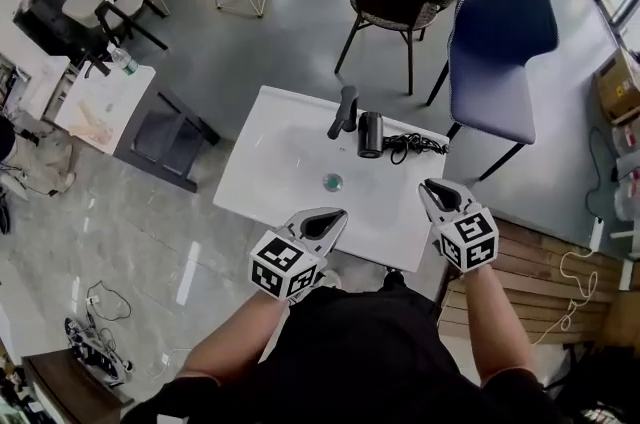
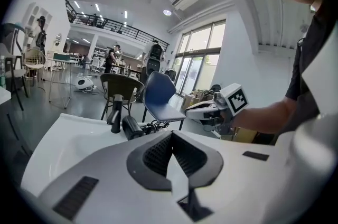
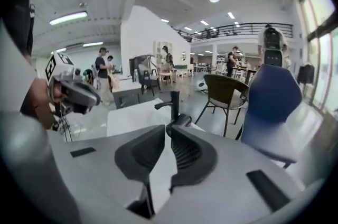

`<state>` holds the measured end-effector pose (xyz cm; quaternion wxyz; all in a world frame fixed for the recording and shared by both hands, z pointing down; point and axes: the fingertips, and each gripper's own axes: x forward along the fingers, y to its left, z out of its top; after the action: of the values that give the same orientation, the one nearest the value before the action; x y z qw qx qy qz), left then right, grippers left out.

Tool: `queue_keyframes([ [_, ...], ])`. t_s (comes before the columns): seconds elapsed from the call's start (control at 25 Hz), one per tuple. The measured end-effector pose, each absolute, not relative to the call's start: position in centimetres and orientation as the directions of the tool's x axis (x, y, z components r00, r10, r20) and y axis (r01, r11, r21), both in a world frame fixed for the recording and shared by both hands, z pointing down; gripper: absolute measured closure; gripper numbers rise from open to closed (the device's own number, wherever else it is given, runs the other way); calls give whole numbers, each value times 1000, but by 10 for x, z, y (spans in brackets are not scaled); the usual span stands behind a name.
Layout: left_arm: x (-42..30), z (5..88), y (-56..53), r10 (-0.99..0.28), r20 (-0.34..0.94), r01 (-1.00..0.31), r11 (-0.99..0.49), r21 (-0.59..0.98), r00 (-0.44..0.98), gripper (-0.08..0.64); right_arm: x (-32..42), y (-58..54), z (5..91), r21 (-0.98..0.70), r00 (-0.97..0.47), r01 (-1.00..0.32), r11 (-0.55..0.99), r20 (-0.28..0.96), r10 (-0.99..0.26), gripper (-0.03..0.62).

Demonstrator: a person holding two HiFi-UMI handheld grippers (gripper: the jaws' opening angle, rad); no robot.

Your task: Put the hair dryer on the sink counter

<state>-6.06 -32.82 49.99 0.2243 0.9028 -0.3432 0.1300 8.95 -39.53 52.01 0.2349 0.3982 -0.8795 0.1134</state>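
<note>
The black hair dryer [image 1: 370,134] lies on the back right of the white sink counter [image 1: 262,184], beside the black faucet [image 1: 345,110]; its cord [image 1: 415,146] is bunched to its right. My left gripper [image 1: 335,217] hovers over the counter's front edge, shut and empty. At the front right corner my right gripper [image 1: 432,189] is also closed with nothing in it. In the left gripper view the jaws [image 2: 170,136] meet, with the dryer [image 2: 132,127] ahead. In the right gripper view the jaws [image 3: 167,128] touch at the tips, and the dryer [image 3: 179,120] shows just beyond them.
A blue chair [image 1: 500,42] stands behind the counter's right side and a wicker chair [image 1: 390,2] behind its middle. Wooden slats [image 1: 540,282] lie on the floor at the right. A drain [image 1: 333,181] sits in the basin. Grey floor surrounds the counter.
</note>
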Motion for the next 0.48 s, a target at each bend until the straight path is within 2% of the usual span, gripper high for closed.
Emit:
queue_keyframes([
  [0.08, -58, 497, -323, -541, 378, -653, -691, 310, 751, 560, 85, -371, 507, -124, -594, -784, 608, 435, -677, 578],
  [0.24, -55, 493, -312, -500, 368, -609, -733, 301, 784, 560, 80, -331, 496, -334, -612, -787, 518, 330, -718, 589],
  [0.48, -53, 489, -296, -476, 368, -586, -755, 295, 799, 560, 76, -296, 504, -390, -607, -784, 482, 325, -725, 589],
])
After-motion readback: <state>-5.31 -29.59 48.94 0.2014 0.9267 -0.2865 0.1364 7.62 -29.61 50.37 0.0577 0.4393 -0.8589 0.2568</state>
